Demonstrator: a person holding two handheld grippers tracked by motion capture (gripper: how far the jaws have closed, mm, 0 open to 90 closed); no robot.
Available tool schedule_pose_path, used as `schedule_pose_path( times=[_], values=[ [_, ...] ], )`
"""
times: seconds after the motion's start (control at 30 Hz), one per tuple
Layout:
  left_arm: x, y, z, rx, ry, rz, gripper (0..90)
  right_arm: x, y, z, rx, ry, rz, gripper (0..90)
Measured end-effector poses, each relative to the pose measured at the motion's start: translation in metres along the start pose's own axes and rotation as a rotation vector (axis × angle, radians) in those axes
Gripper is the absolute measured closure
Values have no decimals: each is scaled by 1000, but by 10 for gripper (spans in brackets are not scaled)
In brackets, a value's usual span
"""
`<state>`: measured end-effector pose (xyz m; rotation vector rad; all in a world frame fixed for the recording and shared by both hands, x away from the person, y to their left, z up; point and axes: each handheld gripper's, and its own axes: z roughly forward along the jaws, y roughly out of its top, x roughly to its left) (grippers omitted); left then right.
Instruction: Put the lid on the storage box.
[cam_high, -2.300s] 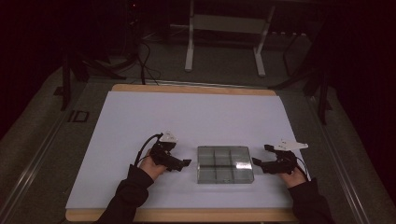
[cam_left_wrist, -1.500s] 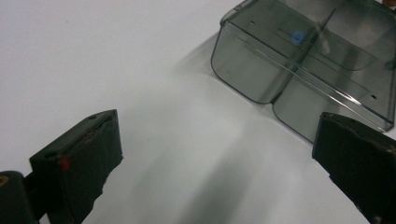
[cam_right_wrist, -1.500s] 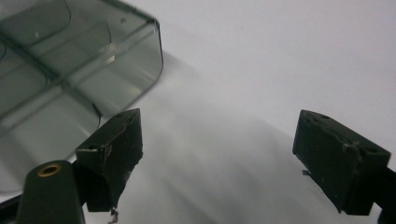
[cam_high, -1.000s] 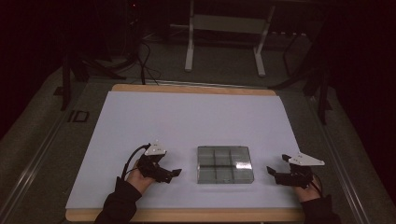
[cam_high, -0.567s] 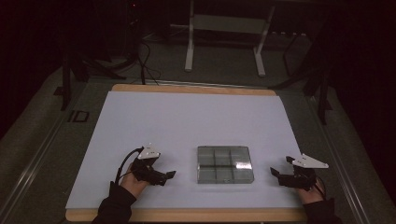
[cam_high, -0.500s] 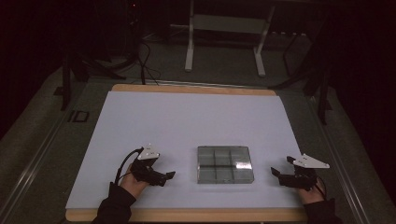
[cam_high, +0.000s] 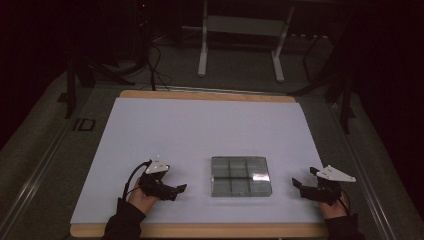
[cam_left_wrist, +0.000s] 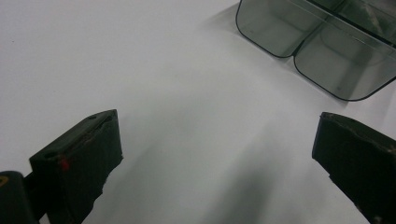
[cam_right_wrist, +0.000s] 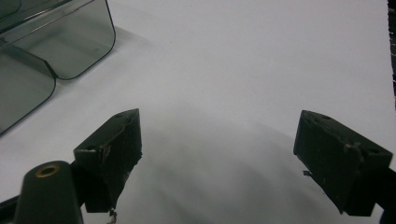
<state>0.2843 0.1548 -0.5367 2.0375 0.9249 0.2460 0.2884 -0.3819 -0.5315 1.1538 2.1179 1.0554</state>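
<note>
- The clear compartment tray sits near the front middle of the desk, flat on the white sheet.
- Left gripper is on the tray's left, jaws spread wide, holding nothing.
- Right gripper mirrors it on the right, jaws spread too.
- The tray lies between them, left looks a touch nearer, so I'd guess both close inward.
</note>
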Motion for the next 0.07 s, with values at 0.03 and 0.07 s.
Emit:
schedule_pose_path(
  times=[0.03,0.07],
  values=[
    [0,0,0,-1,-2,0,24,0,0,0,1,0,-2,150],
    [0,0,0,-3,-3,-1,24,0,0,0,2,-1,-2,150]
  ],
)
